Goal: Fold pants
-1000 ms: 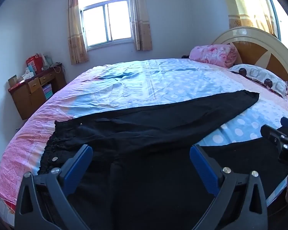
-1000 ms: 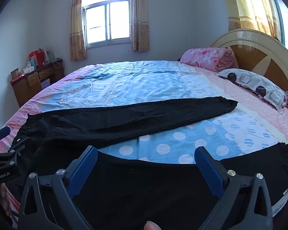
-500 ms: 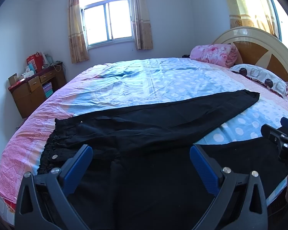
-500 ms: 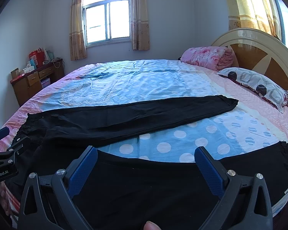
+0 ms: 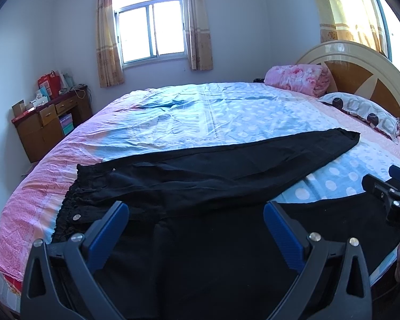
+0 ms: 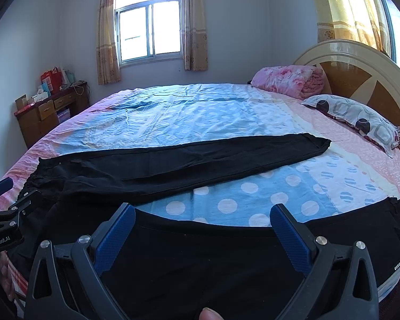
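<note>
Black pants [image 5: 200,176] lie spread on the bed, waistband at the left, one leg running to the far right, the other along the near edge; they also show in the right wrist view [image 6: 173,162]. My left gripper [image 5: 196,213] is open and empty, held over the crotch area near the waistband. My right gripper [image 6: 202,216] is open and empty, held over the near leg. Each gripper shows at the edge of the other's view: the right one [image 5: 394,194] and the left one [image 6: 2,213].
The bed sheet [image 6: 189,112] is blue with white dots and pink borders. A pink rolled blanket [image 6: 288,80] and a patterned pillow [image 6: 357,117] lie by the wooden headboard [image 6: 365,66]. A wooden desk [image 5: 48,122] stands at the left wall.
Both grippers have stayed open and nearly still. The view has shifted only slightly; the pants have not moved.
</note>
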Demonstrator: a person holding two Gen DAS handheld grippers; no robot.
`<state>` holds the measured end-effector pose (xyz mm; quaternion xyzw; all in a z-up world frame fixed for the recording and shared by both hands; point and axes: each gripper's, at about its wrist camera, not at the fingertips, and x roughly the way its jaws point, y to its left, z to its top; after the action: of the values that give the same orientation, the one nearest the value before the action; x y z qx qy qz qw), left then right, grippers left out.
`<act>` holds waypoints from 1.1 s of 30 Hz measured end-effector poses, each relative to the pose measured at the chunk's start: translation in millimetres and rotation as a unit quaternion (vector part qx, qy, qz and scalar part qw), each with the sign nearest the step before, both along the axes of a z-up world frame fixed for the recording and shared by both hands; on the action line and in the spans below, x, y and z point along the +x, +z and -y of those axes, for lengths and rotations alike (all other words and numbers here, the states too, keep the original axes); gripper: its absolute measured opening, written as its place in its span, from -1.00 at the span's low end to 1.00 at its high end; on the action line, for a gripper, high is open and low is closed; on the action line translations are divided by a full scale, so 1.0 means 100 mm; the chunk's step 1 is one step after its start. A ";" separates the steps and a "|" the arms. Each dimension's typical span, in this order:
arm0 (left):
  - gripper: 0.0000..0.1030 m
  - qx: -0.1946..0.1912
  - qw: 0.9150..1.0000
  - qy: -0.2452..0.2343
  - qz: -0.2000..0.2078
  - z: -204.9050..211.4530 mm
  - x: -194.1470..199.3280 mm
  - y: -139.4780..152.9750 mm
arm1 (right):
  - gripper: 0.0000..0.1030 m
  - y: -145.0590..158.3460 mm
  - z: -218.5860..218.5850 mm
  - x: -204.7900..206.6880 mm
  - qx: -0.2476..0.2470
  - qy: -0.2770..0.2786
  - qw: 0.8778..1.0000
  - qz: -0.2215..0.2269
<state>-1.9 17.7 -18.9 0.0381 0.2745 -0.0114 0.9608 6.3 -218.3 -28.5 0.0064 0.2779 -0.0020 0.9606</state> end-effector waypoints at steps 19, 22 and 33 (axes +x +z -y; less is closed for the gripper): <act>1.00 -0.009 1.000 0.003 0.012 -0.07 -0.06 0.10 | 0.98 0.06 -0.03 -0.05 -0.001 0.005 1.000 0.008; 1.00 -0.011 1.000 0.004 0.016 -0.09 -0.08 0.13 | 0.98 0.08 -0.03 -0.06 -0.002 0.005 1.000 0.011; 1.00 -0.015 1.000 0.005 0.023 -0.11 -0.11 0.15 | 0.98 0.11 -0.02 -0.07 -0.001 0.005 1.000 0.016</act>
<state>-13.1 29.2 -3.7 0.0227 0.2526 -0.0094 0.9673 -0.9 -216.2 -17.7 0.0041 0.2623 0.0028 0.9650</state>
